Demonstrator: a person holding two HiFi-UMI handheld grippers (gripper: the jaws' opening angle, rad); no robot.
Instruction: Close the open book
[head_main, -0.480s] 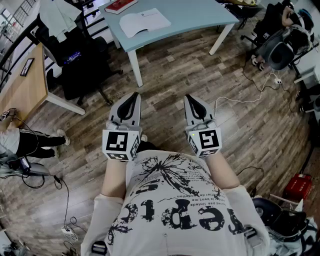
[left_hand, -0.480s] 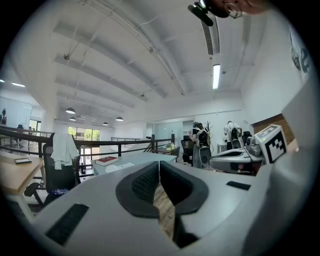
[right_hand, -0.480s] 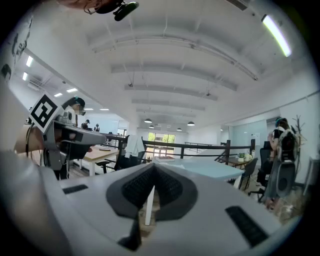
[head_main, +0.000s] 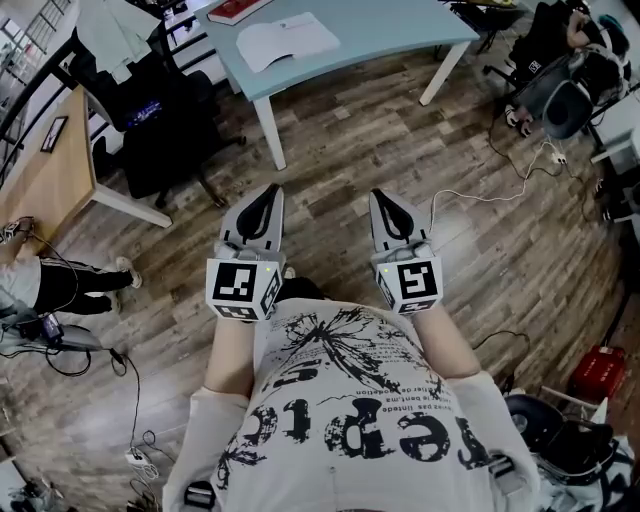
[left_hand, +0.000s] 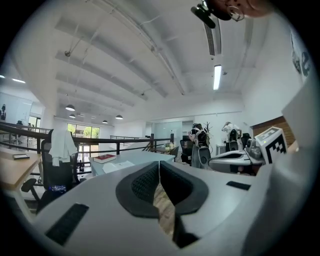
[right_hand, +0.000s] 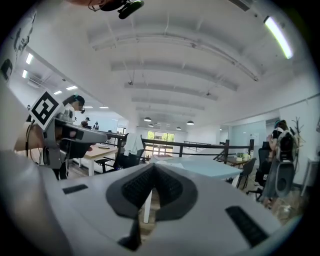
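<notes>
Jaws on the left gripper (head_main: 266, 195) and right gripper (head_main: 387, 200) are both pinched together with nothing in them, side by side over the wood floor (head_main: 350, 150). Open book (head_main: 288, 42) lies well away at 12 o'clock on the blue table (head_main: 400, 30), with a red book (head_main: 240, 10) near it at its 11.

Head view looks steeply down; both gripper views face the table (head_main: 400, 30).

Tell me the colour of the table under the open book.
The table is light blue; the head view shows it best.
</notes>
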